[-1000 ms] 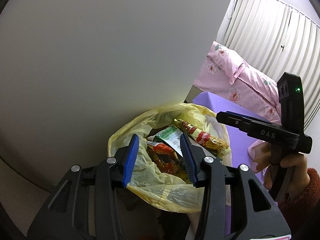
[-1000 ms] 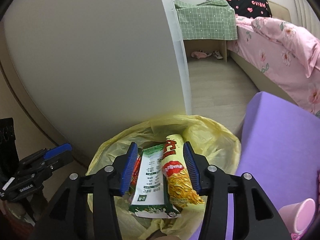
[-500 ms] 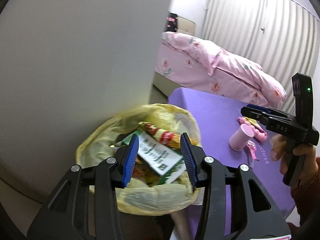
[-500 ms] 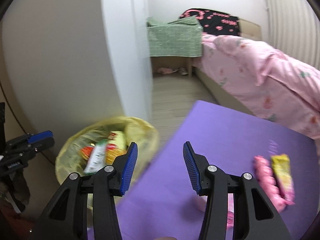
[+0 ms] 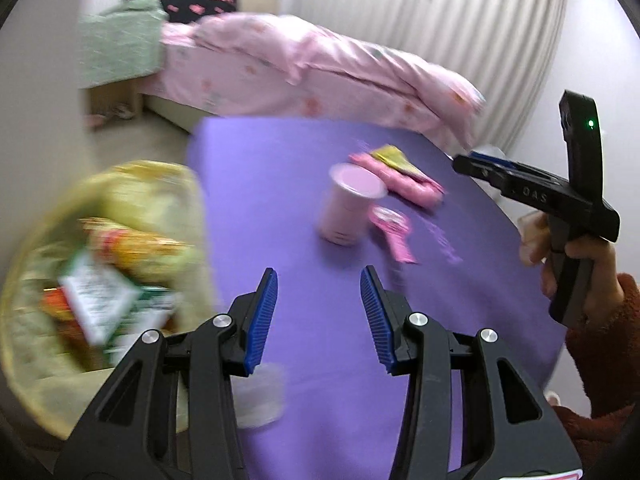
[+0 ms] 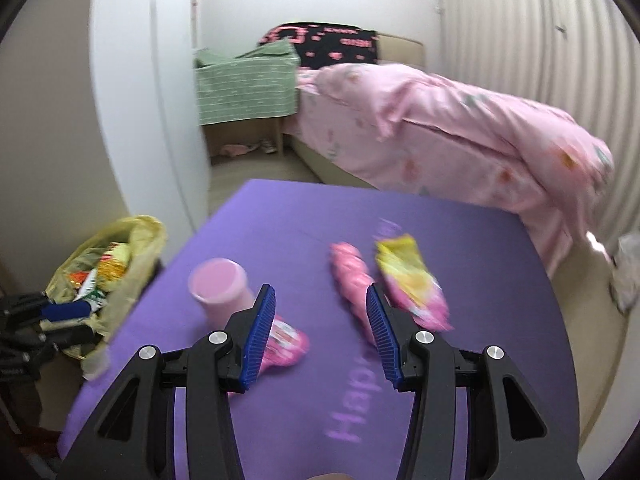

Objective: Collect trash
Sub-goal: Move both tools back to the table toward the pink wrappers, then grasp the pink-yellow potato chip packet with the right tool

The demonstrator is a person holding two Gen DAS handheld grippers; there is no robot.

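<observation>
Over the purple mat point(image 6: 460, 248) now, both views smeared with motion blur. Left gripper point(image 5: 319, 312) above the near part of the mat, blue pads apart, nothing between them. Right gripper point(image 6: 320, 330) likewise spread and empty, pointing down at the trash on the mat.

On the mat: pink cup point(image 6: 219, 286) upright, towards the mat's left edge. Just beside the cup, on its near side, a small pink wrapper point(image 6: 286, 344), partly hidden behind the right gripper's left finger. Right of the cup, a long pink packet point(image 6: 352, 276), and touching or almost touching that, a yellow-and-pink packet point(image 6: 412, 280) farther right. Pale lettering on the mat's near part, too blurred to read fully.

Off the mat's left edge, lower down, a bin lined with a yellow bag point(image 6: 140, 236), already stuffed with snack wrappers point(image 5: 100, 280). In the left view, the right gripper's black body to the mat's right, gripped by a hand point(image 5: 576, 256) in a rust-red fuzzy sleeve point(image 5: 600, 352). Beyond the mat's far edge, a bed with pink bedding point(image 6: 460, 136).
</observation>
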